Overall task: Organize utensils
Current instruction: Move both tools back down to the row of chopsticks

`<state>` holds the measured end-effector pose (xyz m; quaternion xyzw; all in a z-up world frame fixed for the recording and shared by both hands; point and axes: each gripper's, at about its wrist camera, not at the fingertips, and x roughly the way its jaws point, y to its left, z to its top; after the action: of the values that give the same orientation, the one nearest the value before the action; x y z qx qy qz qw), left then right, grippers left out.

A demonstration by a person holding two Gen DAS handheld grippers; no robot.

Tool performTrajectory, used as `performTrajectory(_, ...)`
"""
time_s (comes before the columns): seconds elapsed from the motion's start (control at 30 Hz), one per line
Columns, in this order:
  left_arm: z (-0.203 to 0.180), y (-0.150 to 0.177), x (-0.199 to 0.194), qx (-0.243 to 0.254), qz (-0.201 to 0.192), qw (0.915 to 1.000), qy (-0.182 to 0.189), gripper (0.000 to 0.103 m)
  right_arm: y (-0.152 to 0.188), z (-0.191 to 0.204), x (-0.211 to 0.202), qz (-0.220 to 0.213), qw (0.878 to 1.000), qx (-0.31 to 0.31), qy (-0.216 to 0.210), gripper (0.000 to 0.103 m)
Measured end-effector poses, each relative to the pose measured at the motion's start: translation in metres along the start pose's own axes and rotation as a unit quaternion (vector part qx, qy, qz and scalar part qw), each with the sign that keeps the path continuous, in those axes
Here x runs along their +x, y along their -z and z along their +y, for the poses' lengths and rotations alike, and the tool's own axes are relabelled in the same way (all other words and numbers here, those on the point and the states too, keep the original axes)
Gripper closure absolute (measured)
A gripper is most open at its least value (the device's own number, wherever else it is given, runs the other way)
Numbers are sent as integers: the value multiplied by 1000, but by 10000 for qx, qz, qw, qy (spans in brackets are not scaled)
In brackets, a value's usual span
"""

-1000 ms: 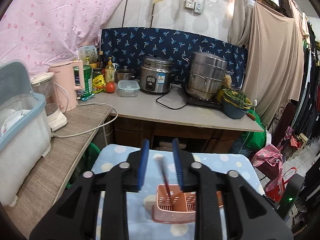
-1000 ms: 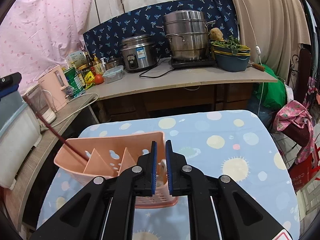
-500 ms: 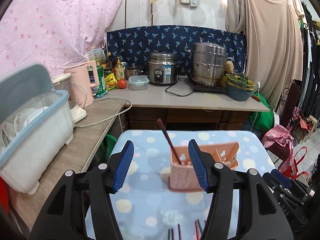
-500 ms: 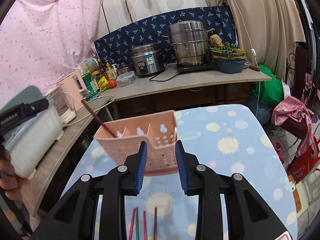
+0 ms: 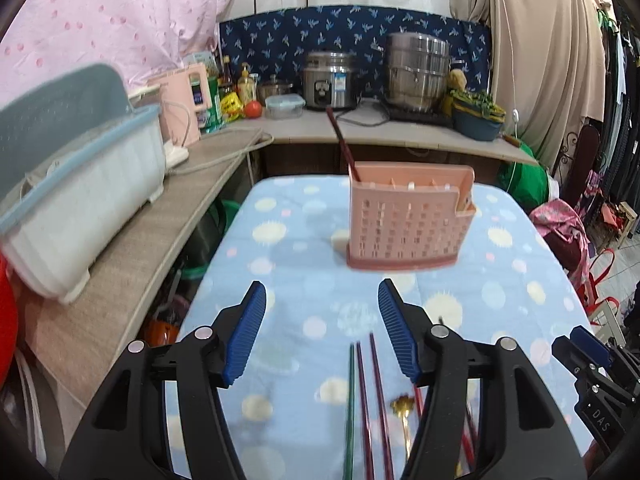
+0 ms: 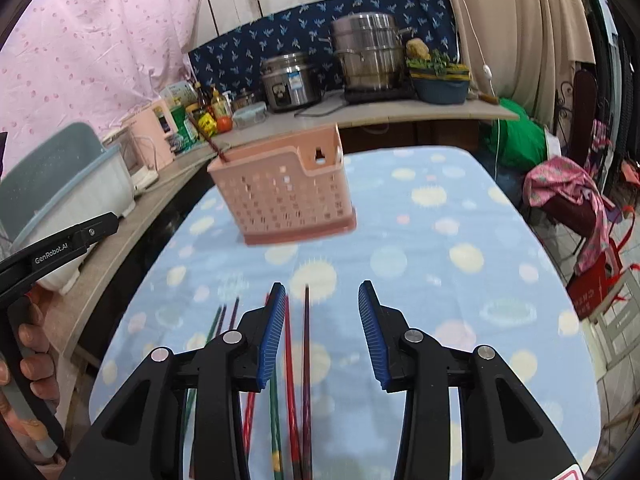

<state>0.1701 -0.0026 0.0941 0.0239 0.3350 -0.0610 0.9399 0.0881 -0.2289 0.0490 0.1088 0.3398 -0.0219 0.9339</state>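
Note:
A pink perforated utensil holder (image 5: 404, 220) stands on the blue dotted tablecloth (image 5: 288, 280), with one dark red chopstick (image 5: 342, 144) leaning out of its left compartment. It also shows in the right wrist view (image 6: 284, 192). Several chopsticks (image 5: 366, 392) and a gold spoon (image 5: 403, 408) lie flat on the cloth near me. My left gripper (image 5: 322, 332) is open and empty above them, short of the holder. My right gripper (image 6: 322, 332) is open and empty above more chopsticks (image 6: 306, 356).
A white and blue dish box (image 5: 76, 184) sits on the wooden side counter (image 5: 132, 256) at left. The back counter holds a rice cooker (image 5: 328, 84), a steel steamer pot (image 5: 416, 76) and a pink kettle (image 5: 184, 100). Bags (image 6: 572, 196) lie on the floor at right.
Both grippers have opened wide and pulled back from the holder. The right let go of the holder, which now stands on the cloth. Loose chopsticks have come into view below.

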Motion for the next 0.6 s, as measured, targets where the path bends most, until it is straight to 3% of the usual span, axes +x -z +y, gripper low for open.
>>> performTrajectory(0.33,19,90,12,-240,785,9966,-20,43,81,0,7,659,9974,-147,262,66)
performTrajectory(0.6,19,131,11,-111,996,9950,-23,43,111,6,15,889,9956,-162,253,66)
